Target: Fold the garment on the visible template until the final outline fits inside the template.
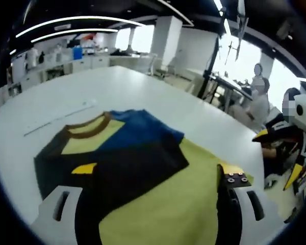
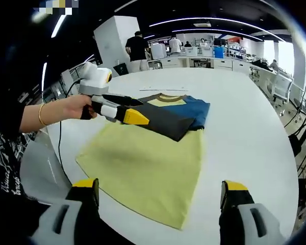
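Note:
A garment lies flat on the white table. Its body is yellow-green, with a black part folded across the middle, a blue sleeve and a brown collar. My left gripper hovers low over the yellow-green part, jaws wide apart and open, nothing held. From the right gripper view, a hand holds that left gripper at the black fold's left edge. My right gripper stands open at the near hem of the garment. It enters the left gripper view as the right gripper, off the table's edge.
A thin grey line is marked on the table beyond the collar, the same line in the right gripper view. A person sits past the table's right edge. People and desks stand at the back. A chair is at the right.

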A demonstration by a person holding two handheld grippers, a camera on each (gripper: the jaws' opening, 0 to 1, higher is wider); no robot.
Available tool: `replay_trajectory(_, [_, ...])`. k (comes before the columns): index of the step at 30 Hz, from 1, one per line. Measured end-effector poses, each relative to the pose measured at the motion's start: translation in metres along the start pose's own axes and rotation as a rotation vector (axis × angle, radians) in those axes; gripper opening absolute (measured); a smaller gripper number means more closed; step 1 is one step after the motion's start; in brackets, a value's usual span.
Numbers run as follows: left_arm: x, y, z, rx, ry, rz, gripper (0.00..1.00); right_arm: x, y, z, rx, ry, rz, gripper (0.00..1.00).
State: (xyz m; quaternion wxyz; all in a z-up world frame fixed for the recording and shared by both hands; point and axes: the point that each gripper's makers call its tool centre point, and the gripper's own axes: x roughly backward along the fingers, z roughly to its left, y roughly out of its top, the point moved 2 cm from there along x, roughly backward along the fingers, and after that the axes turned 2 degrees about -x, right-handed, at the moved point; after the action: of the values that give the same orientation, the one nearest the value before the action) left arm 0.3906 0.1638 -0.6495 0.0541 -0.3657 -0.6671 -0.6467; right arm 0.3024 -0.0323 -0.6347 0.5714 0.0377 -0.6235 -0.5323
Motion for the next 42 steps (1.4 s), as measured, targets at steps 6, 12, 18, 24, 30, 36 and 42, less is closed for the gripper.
replay_trajectory(6, [0.027,-0.004,0.009,-0.011,0.019,0.011,0.99,-0.002,0.002,0.002,0.003,0.009,-0.007,1.00])
replay_trajectory(12, [0.057,-0.014,0.018,-0.008,0.046,0.010,0.99,-0.004,-0.001,0.004,0.007,0.013,0.003,1.00])
replay_trajectory(18, [0.083,-0.031,0.027,0.008,0.084,0.023,0.99,-0.007,-0.004,0.005,0.004,0.012,0.015,1.00])
replay_trajectory(24, [0.109,-0.051,0.037,0.012,0.129,0.055,0.99,-0.009,-0.008,0.004,-0.004,0.010,0.018,0.99])
replay_trajectory(30, [0.131,-0.073,0.042,0.045,0.163,0.071,0.95,-0.010,-0.009,0.005,-0.022,-0.001,0.002,0.95])
replay_trajectory(36, [0.147,-0.093,0.044,0.081,0.191,0.079,0.90,-0.012,-0.013,0.003,-0.029,-0.005,0.002,0.93])
replay_trajectory(42, [0.161,-0.117,0.042,0.110,0.213,0.114,0.82,-0.013,-0.019,0.000,-0.033,-0.010,0.013,0.88])
